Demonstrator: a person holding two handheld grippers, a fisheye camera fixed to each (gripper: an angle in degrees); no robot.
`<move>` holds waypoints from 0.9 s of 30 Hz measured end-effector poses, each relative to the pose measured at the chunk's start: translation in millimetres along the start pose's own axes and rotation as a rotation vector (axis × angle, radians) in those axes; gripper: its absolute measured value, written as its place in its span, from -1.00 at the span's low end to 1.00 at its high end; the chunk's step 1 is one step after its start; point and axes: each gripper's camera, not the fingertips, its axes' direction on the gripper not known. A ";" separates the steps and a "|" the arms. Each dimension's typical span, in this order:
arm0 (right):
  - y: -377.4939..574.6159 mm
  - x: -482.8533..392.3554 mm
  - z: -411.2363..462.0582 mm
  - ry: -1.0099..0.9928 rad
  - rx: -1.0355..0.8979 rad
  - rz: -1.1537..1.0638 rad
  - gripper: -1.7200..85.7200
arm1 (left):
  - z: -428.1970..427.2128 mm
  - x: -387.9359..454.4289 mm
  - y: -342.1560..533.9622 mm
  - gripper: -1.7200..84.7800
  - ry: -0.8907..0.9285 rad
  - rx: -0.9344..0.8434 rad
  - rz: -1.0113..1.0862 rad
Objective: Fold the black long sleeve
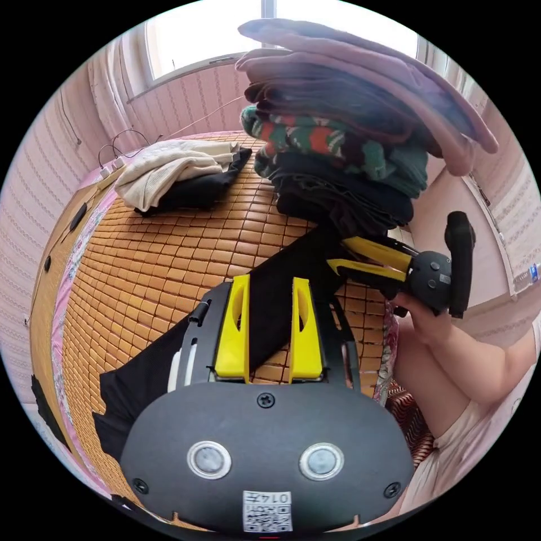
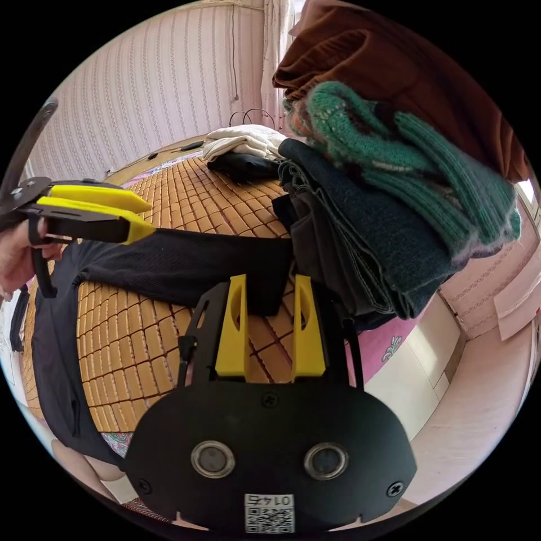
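Note:
The black long sleeve [image 1: 146,372] lies spread on a bamboo mat [image 1: 169,253], one sleeve running up toward a stack of folded clothes. My left gripper [image 1: 270,280] hovers open over that sleeve, the dark cloth showing between its yellow jaws. My right gripper [image 1: 337,252], held in a hand, points at the sleeve's end beside the stack. In the right gripper view the sleeve [image 2: 180,262] stretches across the mat [image 2: 214,191]. My right gripper [image 2: 270,279] stands open at the sleeve's end. The left gripper [image 2: 151,220] hangs above the sleeve at the left.
A tall stack of folded clothes [image 1: 338,146] [image 2: 394,197] stands on the mat close to the sleeve's end. A cream cloth over a dark garment [image 1: 169,169] [image 2: 242,141] lies at the far side. The mat's edge and a pale floor [image 2: 428,360] are beside the stack.

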 end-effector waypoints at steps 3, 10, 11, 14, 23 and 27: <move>1.9 5.3 3.9 -0.022 -0.003 0.018 -0.78 | 28.1 -7.6 -20.0 -0.68 -0.040 -0.090 -0.018; -3.2 16.1 15.6 -0.065 -0.009 0.028 -0.90 | 56.2 -6.6 -31.9 -0.74 -0.047 -0.167 0.026; -4.3 16.1 16.6 -0.065 -0.010 0.025 -0.90 | 55.9 -7.9 -30.7 -0.81 -0.017 -0.173 0.007; -11.0 14.5 20.3 -0.067 -0.009 0.000 -0.94 | 52.4 -10.9 -24.1 -0.94 0.007 -0.173 -0.024; -43.9 5.0 -16.9 -0.207 0.212 -0.076 -0.96 | -39.3 -45.1 52.6 -0.97 0.014 0.031 -0.196; -68.6 -33.6 -81.4 -0.308 0.423 -0.238 -0.96 | -125.6 -60.4 121.5 -0.97 -0.026 0.187 -0.254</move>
